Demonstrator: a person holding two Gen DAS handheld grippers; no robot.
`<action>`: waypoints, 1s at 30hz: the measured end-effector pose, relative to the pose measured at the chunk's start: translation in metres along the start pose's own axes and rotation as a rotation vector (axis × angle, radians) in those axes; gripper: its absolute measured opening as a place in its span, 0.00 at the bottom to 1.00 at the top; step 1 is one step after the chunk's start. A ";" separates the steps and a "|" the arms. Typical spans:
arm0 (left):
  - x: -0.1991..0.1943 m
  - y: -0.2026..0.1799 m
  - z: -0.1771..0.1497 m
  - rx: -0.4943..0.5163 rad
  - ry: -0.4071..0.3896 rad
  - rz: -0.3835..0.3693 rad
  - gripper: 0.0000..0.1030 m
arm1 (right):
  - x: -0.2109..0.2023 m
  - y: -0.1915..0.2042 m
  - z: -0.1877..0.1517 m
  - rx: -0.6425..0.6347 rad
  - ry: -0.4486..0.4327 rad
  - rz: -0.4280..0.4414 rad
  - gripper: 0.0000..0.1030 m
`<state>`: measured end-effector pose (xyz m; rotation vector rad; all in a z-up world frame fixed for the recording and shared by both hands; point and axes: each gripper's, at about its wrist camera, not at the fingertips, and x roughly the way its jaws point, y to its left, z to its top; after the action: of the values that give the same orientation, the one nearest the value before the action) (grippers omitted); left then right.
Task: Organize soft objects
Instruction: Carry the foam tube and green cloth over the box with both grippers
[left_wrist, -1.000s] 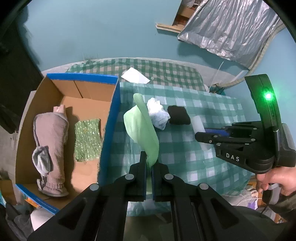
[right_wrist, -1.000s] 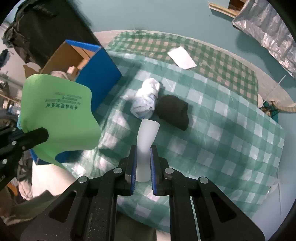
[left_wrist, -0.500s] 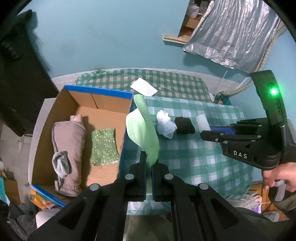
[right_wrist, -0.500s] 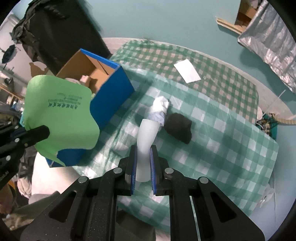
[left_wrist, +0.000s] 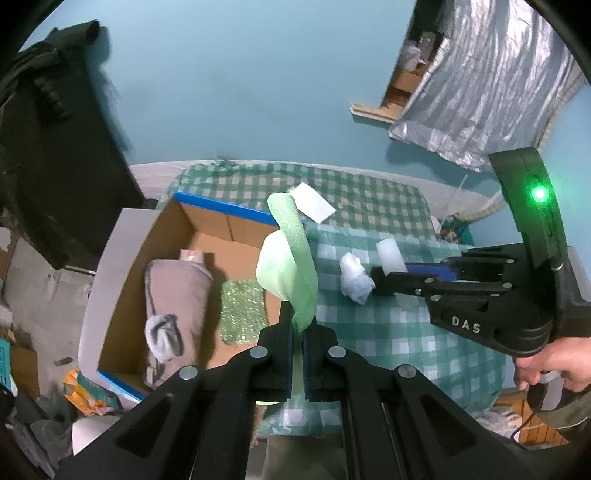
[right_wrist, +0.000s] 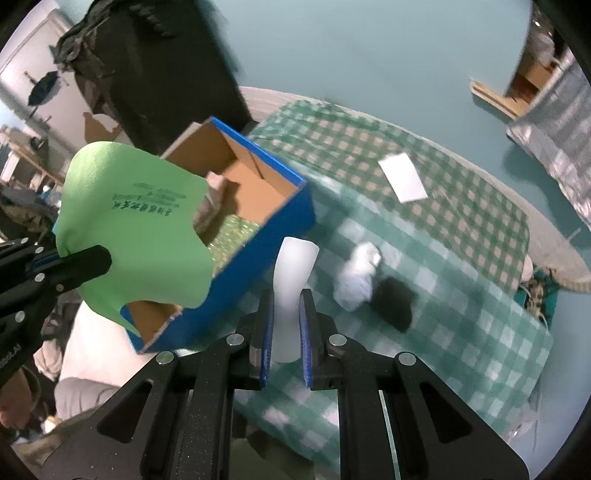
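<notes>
Left gripper (left_wrist: 297, 334) pinches a green foam sheet (left_wrist: 291, 258) held in the air over the near wall of the cardboard box (left_wrist: 122, 280), which holds a grey rolled cloth (left_wrist: 173, 295) and a green sponge (left_wrist: 242, 312). Right gripper (right_wrist: 286, 321), seen from its own camera, is closed on a white foam piece (right_wrist: 293, 273) raised above the checked tablecloth (right_wrist: 461, 295), where a white crumpled cloth (right_wrist: 358, 282) and a black cloth (right_wrist: 395, 302) lie touching.

Readable text: one label only.
You can read "DAS" on the right gripper (left_wrist: 384, 273) body; print on the green foam sheet (right_wrist: 140, 229) stays illegible.
</notes>
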<state>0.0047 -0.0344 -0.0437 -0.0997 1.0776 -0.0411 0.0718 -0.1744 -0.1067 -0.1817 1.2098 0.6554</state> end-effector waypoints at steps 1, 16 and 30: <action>-0.002 0.004 0.001 -0.007 -0.005 0.003 0.04 | 0.001 0.006 0.005 -0.013 -0.001 0.004 0.11; -0.002 0.069 -0.002 -0.111 -0.013 0.092 0.04 | 0.034 0.070 0.048 -0.125 0.020 0.078 0.11; 0.033 0.121 -0.017 -0.204 0.063 0.162 0.04 | 0.079 0.103 0.066 -0.163 0.086 0.089 0.11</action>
<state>0.0033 0.0817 -0.0933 -0.1960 1.1475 0.2129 0.0831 -0.0319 -0.1328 -0.2966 1.2522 0.8321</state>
